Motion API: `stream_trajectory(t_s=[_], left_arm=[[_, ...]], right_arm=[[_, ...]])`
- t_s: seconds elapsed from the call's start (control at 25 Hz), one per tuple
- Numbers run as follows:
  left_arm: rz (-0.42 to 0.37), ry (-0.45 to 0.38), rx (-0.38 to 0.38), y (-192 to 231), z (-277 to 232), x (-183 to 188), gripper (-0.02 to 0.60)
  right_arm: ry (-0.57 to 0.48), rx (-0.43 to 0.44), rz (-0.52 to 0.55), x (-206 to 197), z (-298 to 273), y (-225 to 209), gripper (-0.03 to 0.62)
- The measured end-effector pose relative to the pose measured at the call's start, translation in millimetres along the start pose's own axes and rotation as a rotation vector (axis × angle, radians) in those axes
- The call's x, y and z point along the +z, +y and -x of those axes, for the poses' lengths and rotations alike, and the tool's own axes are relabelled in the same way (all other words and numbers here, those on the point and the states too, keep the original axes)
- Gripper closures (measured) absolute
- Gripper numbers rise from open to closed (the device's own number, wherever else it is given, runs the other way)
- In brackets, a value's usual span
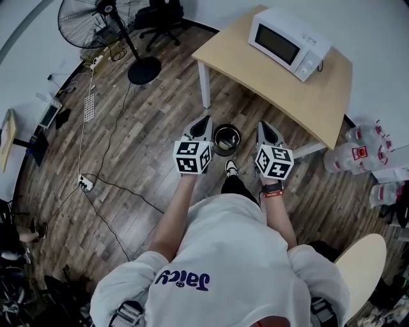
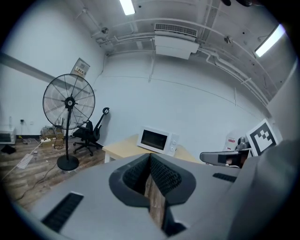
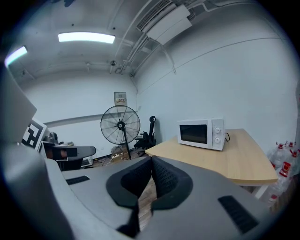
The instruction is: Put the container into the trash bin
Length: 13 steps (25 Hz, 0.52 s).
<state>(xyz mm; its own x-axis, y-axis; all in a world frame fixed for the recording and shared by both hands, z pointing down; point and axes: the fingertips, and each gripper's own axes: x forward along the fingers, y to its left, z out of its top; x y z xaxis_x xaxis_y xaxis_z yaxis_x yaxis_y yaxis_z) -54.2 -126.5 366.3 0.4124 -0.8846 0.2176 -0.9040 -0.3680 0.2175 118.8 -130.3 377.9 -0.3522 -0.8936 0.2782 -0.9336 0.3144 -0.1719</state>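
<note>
A small round trash bin [image 1: 226, 139] with a shiny rim and dark inside stands on the wooden floor in front of the person's feet. In the head view my left gripper [image 1: 203, 120] is just left of the bin and my right gripper [image 1: 263, 125] just right of it, both held out level above the floor. Each gripper view shows its jaws together with nothing between them: left gripper [image 2: 150, 157], right gripper [image 3: 151, 161]. No container shows in any view. A white microwave [image 1: 289, 43] with its door closed stands on the table ahead.
The light wooden table [image 1: 281, 89] stands just beyond the bin, with the microwave [image 2: 158, 139] [image 3: 200, 133] on it. A standing fan [image 1: 96, 25] and an office chair [image 1: 160, 16] are at the far left. Water bottles [image 1: 361, 150] lie at the right. Cables and a power strip [image 1: 84, 183] cross the floor.
</note>
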Motion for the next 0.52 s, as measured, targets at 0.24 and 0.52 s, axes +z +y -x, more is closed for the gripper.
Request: stream_trajectory(t_s=[0.24, 0.52], left_arm=[[0.059, 0.003, 0.003, 11, -4, -6, 0.561], [0.165, 0.074, 0.050, 48, -24, -53, 0.561]], right_arm=[[0.043, 0.035, 0.012, -6, -13, 8, 0.579], [0.147, 0.071, 0.021, -38, -56, 3, 0.579]])
